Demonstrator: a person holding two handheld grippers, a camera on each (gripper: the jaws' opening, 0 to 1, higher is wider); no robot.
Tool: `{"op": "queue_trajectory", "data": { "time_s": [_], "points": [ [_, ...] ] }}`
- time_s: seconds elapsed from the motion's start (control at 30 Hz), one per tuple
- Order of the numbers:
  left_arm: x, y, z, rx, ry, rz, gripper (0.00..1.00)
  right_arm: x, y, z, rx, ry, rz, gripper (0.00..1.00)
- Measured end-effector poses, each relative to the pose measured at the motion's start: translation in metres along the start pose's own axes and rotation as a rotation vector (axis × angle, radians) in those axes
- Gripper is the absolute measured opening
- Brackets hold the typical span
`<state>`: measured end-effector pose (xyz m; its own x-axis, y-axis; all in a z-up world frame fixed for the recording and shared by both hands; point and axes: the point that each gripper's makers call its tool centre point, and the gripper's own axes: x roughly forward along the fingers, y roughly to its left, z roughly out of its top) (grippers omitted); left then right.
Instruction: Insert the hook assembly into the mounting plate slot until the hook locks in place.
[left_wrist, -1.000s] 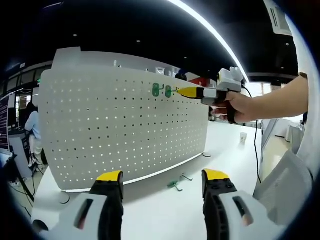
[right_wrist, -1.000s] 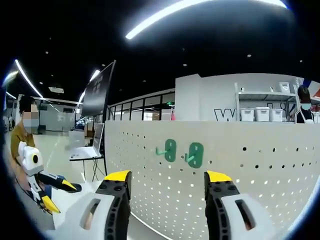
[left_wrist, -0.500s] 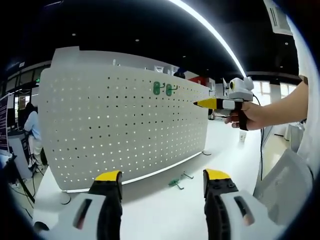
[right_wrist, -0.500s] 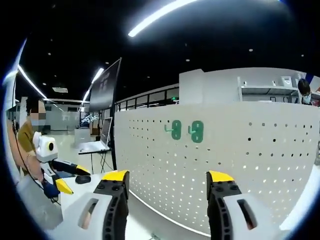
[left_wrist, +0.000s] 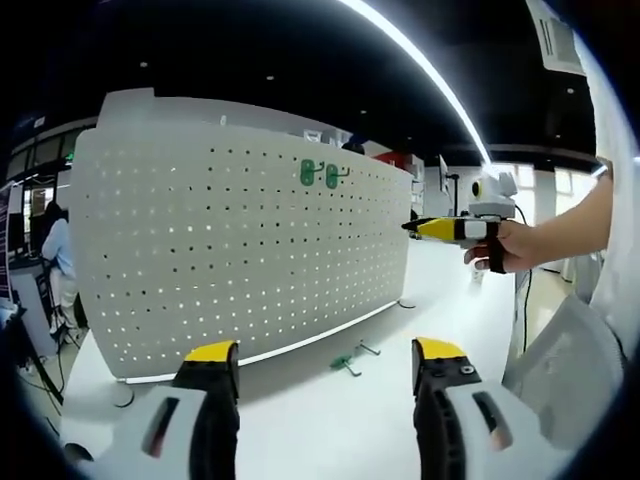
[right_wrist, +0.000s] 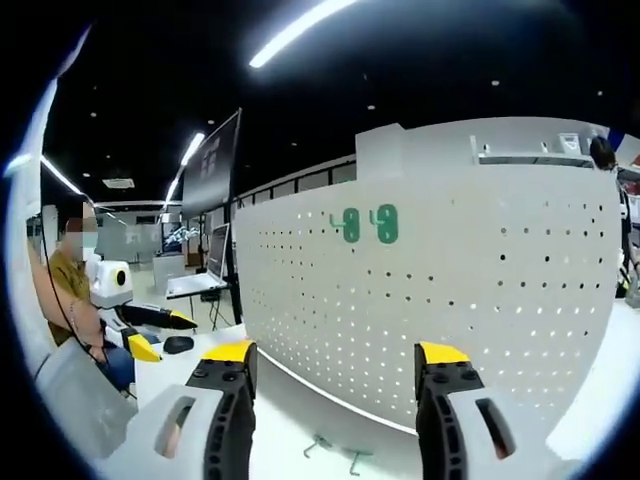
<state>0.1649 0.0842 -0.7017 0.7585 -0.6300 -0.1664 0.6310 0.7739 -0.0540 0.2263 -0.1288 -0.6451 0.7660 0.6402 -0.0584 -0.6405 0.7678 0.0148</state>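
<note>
A white pegboard (left_wrist: 250, 240) stands upright on the white tabletop (left_wrist: 330, 420), and two green hooks (left_wrist: 319, 174) hang side by side near its top edge, seated in the holes. In the right gripper view the same pair (right_wrist: 366, 224) sits high on the board. The left hand-held gripper (left_wrist: 325, 360) hangs low, jaws spread wide with nothing between them. The right hand-held gripper (right_wrist: 330, 360) is likewise parted and empty, held in a hand (left_wrist: 510, 245) off the board's right end. Two loose hooks (left_wrist: 352, 358) lie on the tabletop at the pegboard's foot.
</note>
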Motion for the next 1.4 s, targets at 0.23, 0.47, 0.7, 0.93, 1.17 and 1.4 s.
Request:
{"op": "queue_trajectory", "data": {
  "time_s": [0.23,0.47,0.7,0.93,1.17,1.4],
  "points": [
    [-0.001,0.002,-0.003,-0.004,0.008,-0.004,0.73,-0.018,0.0,-0.019,0.019,0.031,-0.004,0.63],
    [-0.003,0.005,-0.005,-0.007,0.014,-0.007,0.73,-0.033,0.001,-0.033,0.036,0.057,-0.008,0.64],
    [-0.004,0.003,-0.011,-0.007,0.032,-0.02,0.73,-0.044,0.006,-0.05,0.045,0.094,-0.008,0.64],
    [-0.009,0.003,-0.02,-0.019,0.051,-0.025,0.73,-0.057,0.008,-0.066,0.055,0.125,-0.011,0.63],
    [-0.013,0.004,-0.028,-0.018,0.077,-0.027,0.73,-0.065,0.012,-0.079,0.047,0.161,-0.008,0.63],
    [-0.014,0.004,-0.034,-0.016,0.095,-0.03,0.72,-0.072,0.016,-0.093,0.05,0.205,-0.003,0.63]
  ]
}}
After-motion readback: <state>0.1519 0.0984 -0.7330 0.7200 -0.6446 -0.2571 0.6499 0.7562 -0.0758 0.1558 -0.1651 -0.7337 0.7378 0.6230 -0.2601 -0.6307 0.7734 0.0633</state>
